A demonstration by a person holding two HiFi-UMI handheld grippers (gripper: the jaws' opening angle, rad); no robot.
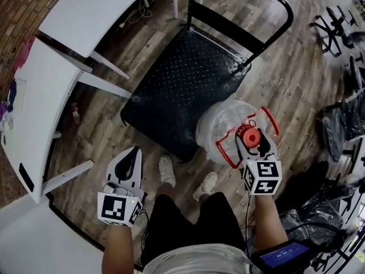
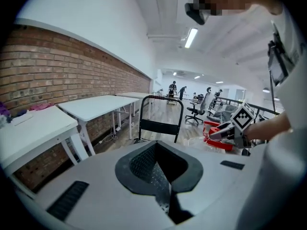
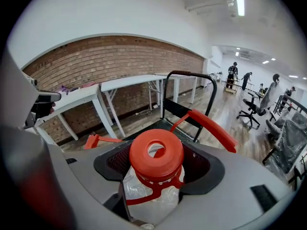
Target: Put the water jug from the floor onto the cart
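The right tool (image 1: 252, 144) has its jaws set wide and closed round the neck of the water jug (image 1: 219, 124), just under the orange-red cap (image 1: 248, 136). In the right gripper view the cap (image 3: 156, 152) sits squarely between the two dark pads, and the jug's red carrying handle (image 3: 211, 126) arches up beyond it towards the cart. The jug is clear plastic, and its body hangs below the tool at the near right corner of the cart (image 1: 171, 79). From the head view it overlaps the edge of the black, studded deck. I cannot tell whether its base touches the floor or the deck.

The left tool (image 1: 132, 157) is off the cart's near left corner, well apart from the jug. Its jaws are drawn together with nothing between them, as the left gripper view shows.

The cart's black push handle (image 1: 274, 4) stands at the far end of the deck. Two white counters (image 1: 40, 96) run along the cart's left side against a brick wall (image 2: 57, 71). The person's pale shoes (image 1: 166, 170) stand on the wooden floor (image 1: 285, 79) just short of the cart's near edge. Office chairs (image 1: 336, 24) are grouped well off to the cart's right.
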